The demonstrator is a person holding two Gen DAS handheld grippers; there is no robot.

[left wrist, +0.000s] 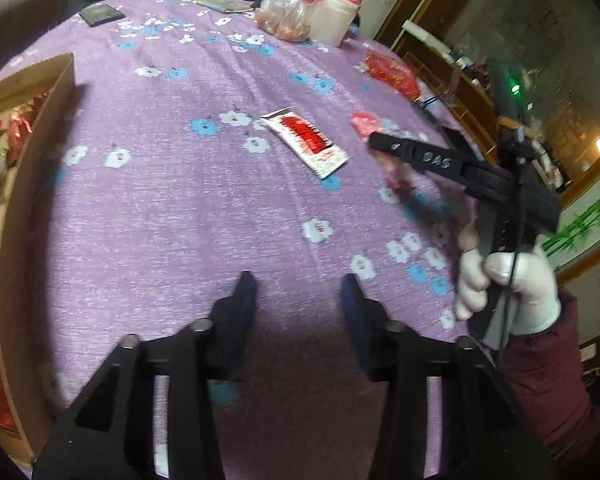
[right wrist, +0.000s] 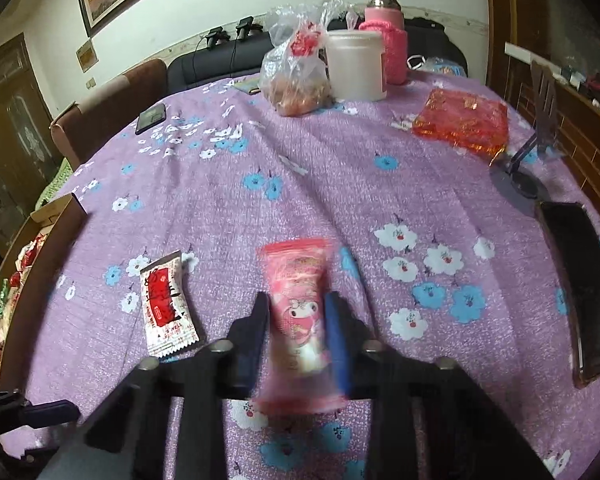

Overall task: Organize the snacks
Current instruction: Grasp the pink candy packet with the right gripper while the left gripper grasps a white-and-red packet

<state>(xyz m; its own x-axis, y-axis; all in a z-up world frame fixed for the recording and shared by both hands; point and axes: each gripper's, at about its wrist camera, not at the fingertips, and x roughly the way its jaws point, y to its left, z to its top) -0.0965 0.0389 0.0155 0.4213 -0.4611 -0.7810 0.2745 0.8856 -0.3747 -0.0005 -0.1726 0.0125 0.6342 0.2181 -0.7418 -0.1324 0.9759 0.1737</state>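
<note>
- Right claw (right wrist: 296, 332) pinched the pink packet (right wrist: 298, 308) near its lower half; it could slip or swing.
- Left claw (left wrist: 298, 292) stood spread and empty above the worktop (left wrist: 180, 208).

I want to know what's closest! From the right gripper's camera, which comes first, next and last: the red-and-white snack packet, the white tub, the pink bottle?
1. Red-and-white snack packet, just left of the right gripper.
2. White tub, far across.
3. Pink bottle, behind the tub.

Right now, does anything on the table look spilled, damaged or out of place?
Nothing spilled or damaged. One red-and-white snack packet lies loose on the purple cloth, outside the cardboard box where other snacks sit.
</note>
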